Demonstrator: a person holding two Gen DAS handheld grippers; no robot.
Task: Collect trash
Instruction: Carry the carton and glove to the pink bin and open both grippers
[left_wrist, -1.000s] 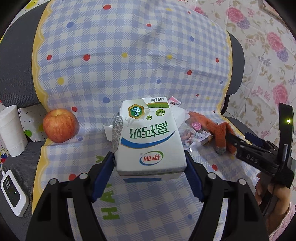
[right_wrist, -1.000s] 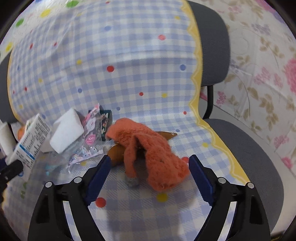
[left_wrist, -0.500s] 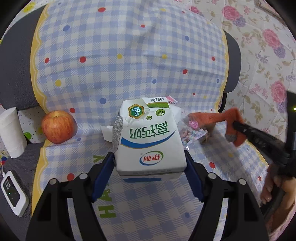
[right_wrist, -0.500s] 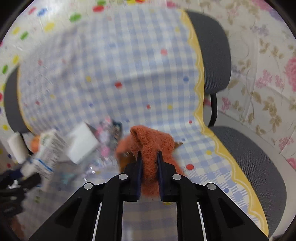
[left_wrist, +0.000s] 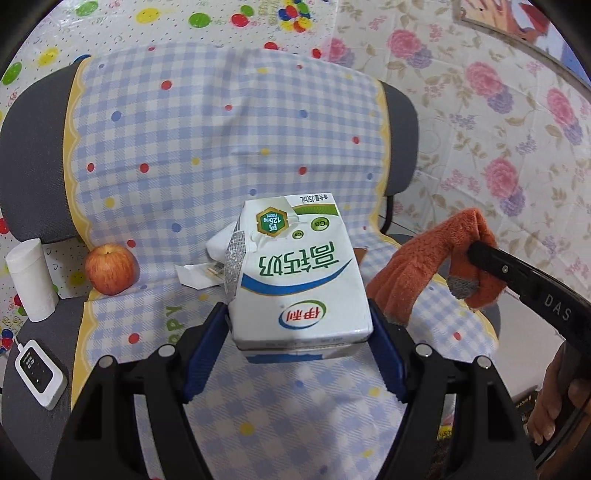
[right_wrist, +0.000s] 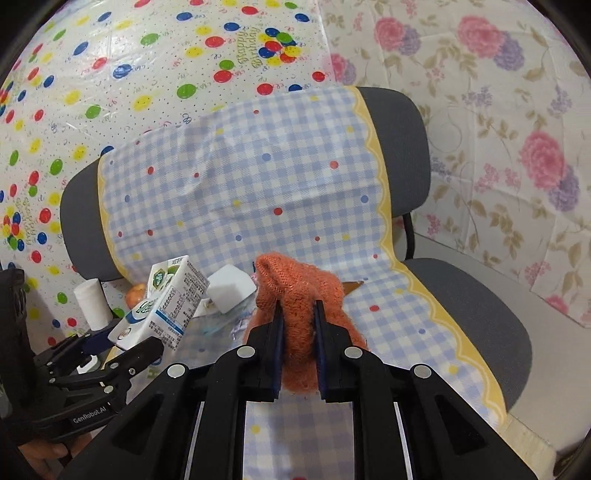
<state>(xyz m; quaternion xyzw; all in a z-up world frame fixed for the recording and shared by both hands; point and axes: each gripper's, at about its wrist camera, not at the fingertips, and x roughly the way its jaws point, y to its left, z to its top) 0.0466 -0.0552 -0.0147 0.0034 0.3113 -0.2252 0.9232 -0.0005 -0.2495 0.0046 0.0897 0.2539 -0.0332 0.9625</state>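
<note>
My left gripper is shut on a white and green milk carton and holds it above the chair seat; the carton also shows in the right wrist view. My right gripper is shut on an orange knitted glove, lifted off the seat. The glove hangs from the right gripper in the left wrist view. A white crumpled tissue and a clear plastic wrapper lie on the checked cloth behind the carton.
A blue checked cloth covers a grey chair. A red apple sits at the seat's left edge. A white paper roll and a small white device are at the far left. Floral wall covering is on the right.
My right gripper has shut on the orange glove and raised it off the seat. My left gripper has lifted the milk carton and drawn back from the chair.
</note>
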